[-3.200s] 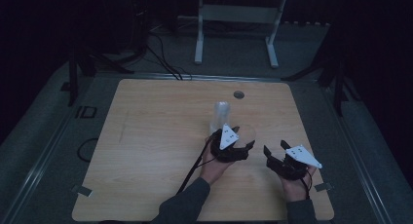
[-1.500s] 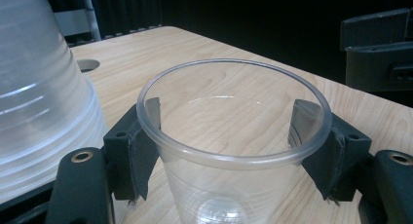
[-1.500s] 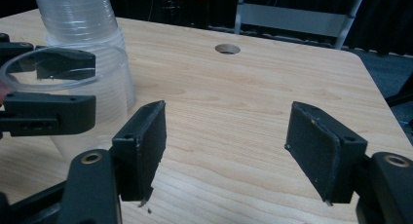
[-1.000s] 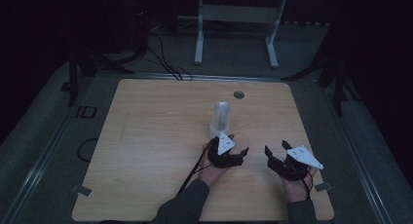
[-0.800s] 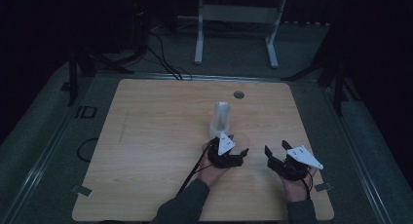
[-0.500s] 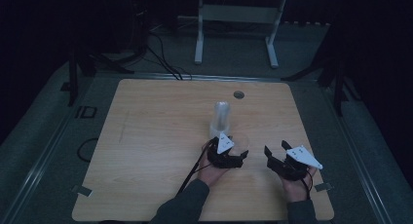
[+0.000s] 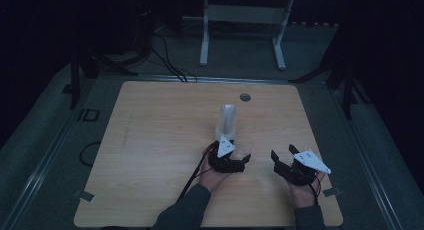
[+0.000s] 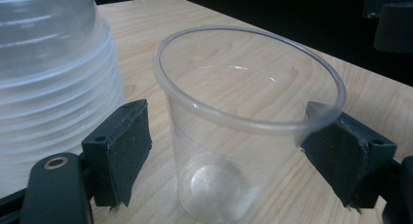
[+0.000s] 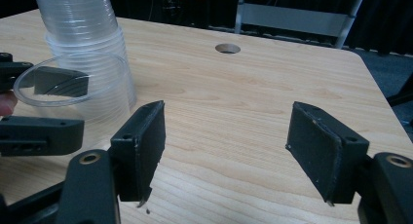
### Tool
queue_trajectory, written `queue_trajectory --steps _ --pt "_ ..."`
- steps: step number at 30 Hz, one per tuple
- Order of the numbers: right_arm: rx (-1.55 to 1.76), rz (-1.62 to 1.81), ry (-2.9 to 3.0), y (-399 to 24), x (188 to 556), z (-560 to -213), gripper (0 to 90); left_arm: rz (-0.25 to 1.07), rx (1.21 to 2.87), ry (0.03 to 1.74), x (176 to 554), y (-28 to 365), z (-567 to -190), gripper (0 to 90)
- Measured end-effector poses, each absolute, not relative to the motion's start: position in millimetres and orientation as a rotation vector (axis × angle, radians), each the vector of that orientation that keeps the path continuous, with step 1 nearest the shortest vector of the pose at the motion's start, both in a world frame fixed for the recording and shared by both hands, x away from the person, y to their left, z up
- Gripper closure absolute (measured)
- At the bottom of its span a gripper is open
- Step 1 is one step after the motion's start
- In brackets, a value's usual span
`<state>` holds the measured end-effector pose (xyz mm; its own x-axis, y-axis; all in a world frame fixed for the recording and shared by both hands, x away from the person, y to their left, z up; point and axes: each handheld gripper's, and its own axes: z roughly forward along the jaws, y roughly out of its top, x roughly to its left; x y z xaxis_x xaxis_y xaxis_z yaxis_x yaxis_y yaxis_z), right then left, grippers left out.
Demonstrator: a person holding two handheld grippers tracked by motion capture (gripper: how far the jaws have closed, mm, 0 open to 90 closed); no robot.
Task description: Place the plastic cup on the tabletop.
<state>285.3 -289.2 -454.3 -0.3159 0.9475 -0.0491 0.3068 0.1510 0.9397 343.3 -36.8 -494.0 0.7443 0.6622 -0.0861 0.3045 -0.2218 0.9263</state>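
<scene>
A tall stack of clear plastic cups (image 7: 227,121) stands near the middle of the wooden table (image 7: 160,130); the stack (image 8: 48,63) is close on the left in the left gripper view. A single clear cup (image 8: 243,136) stands upright on the table between the jaws of my left gripper (image 8: 234,141). Those jaws have just been opening: a gap shows at the left pad, and the right pad sits at the rim. In the high view the left gripper (image 7: 240,160) is just in front of the stack. My right gripper (image 7: 282,152) rests to the right, open and empty (image 9: 224,136), looking at the cup (image 9: 73,83).
A round hole (image 7: 244,97) is cut into the table behind the stack. A white metal stand (image 7: 245,12) and dark cables (image 7: 165,50) lie on the floor past the far edge. Bare wood spreads to the left and far side.
The left gripper has drawn slightly back toward the person since the earliest frame, and its jaws stand wider. The right gripper has kept still.
</scene>
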Motion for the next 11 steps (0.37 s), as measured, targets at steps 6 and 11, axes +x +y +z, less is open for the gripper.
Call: queue_trajectory --steps 6,11 --pt "1.208 1.178 1.738 -289.6 285.1 -454.3 29.8 0.402 1.815 0.743 338.5 -33.4 -494.5 18.4" --pt "1.214 1.178 1.738 -290.6 285.7 -455.0 29.6 0.411 1.812 0.741 334.6 -30.3 -494.6 18.4"
